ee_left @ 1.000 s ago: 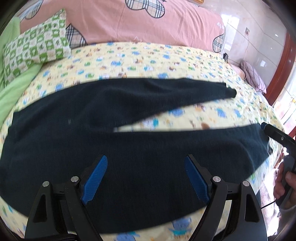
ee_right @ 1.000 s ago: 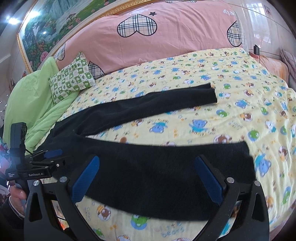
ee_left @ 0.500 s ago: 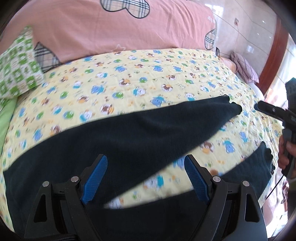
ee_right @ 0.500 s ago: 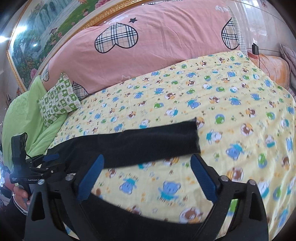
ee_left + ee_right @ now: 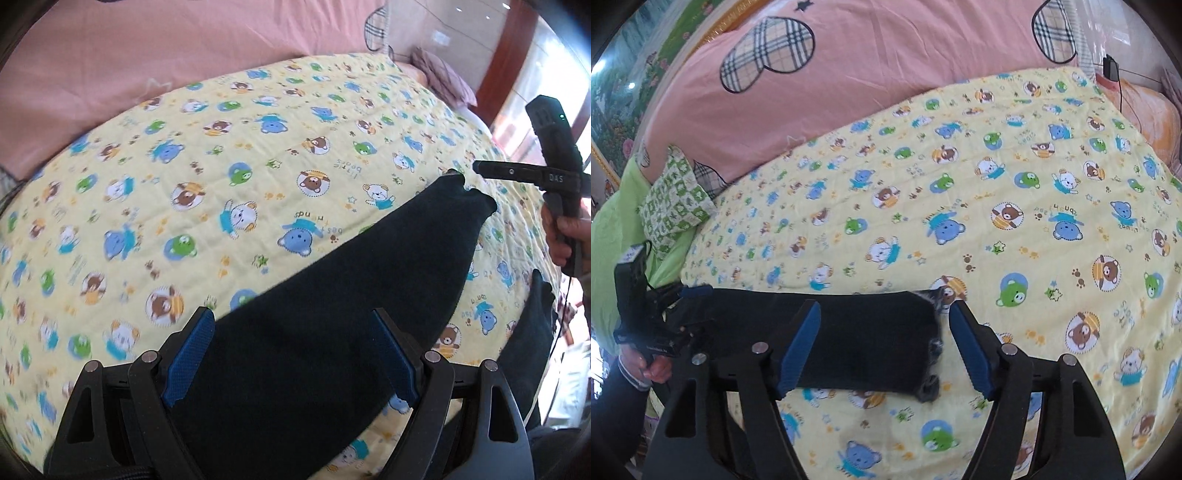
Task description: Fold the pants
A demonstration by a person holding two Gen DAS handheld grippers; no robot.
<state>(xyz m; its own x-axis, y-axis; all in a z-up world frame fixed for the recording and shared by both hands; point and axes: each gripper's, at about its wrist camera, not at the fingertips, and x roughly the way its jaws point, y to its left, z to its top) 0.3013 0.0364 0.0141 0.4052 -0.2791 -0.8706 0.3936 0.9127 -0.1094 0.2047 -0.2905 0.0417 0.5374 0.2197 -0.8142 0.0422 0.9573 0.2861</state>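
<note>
Dark navy pants lie spread on a yellow bear-print bedsheet. In the left wrist view my left gripper hangs open over the upper part of the far leg, whose cuff ends at the upper right; the other leg shows at the right edge. My right gripper pokes in just past that cuff. In the right wrist view my right gripper has its jaws closing, with the cuff end of the leg lying between the blue pads, which are not pressing on it. The left gripper shows far left.
A pink headboard cushion with plaid hearts runs along the back. A green checked pillow and a green blanket lie at the left. A black plug with a cable sits by an orange pillow.
Both grippers have moved across the bed from the near leg to the far leg. The right gripper's jaws have narrowed, and the far cuff now lies between them.
</note>
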